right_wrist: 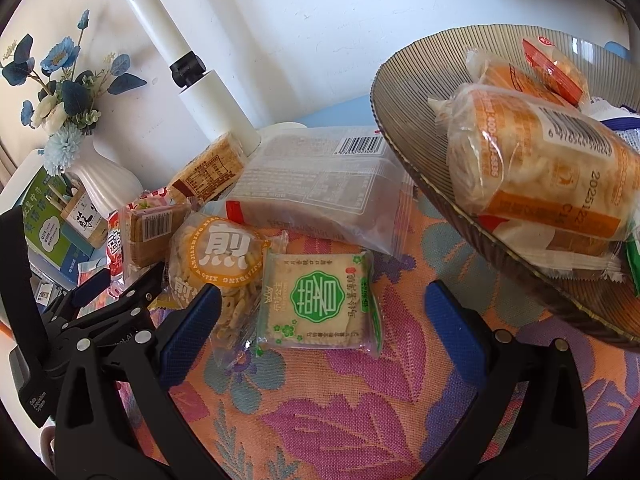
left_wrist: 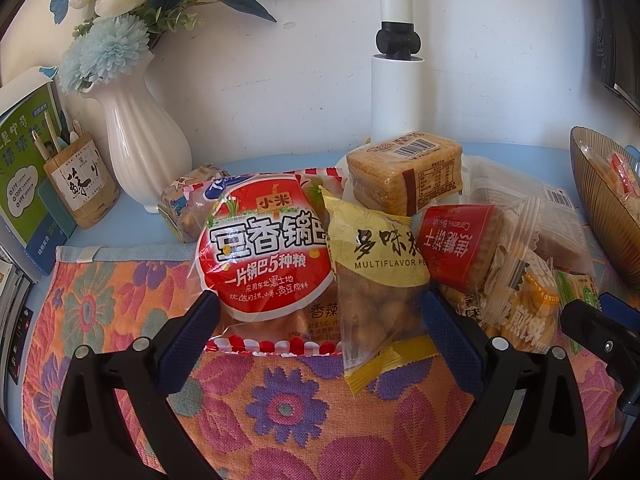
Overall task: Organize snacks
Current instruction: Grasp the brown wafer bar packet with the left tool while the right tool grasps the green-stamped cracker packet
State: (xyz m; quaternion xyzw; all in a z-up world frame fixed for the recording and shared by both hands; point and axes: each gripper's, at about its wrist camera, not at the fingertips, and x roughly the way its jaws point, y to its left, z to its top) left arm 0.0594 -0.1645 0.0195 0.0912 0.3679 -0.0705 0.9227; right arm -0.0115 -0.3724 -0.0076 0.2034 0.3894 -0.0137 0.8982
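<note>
- Two grippers hang over a heap of wrapped snacks on a flowered cloth (left_wrist: pixel 132 312), both with jaws spread and nothing between them
- Left gripper (left_wrist: pixel 320 312) straddles a red rice-crust bag (left_wrist: pixel 268 252) and a yellow peanut packet (left_wrist: pixel 372 264); its fingertips sit at the outer edges of the pair, and whether they touch the wrappers I cannot tell
- Behind these, a brown cake bar (left_wrist: pixel 404 172) lies on top of the heap, with a red biscuit pack (left_wrist: pixel 456 248) just beside the yellow packet
- Right gripper (right_wrist: pixel 324 312) frames a green cracker pack (right_wrist: pixel 320 300), which lies flat on the cloth; a round orange biscuit pack (right_wrist: pixel 220 260) touches the left fingertip
- Ribbed bowl (right_wrist: pixel 424 168) stands to the right, already filled with several wrapped rice-cracker rolls (right_wrist: pixel 536 164)
- White vase (left_wrist: pixel 140 136) with blue flowers stands far left, against the wall
</note>
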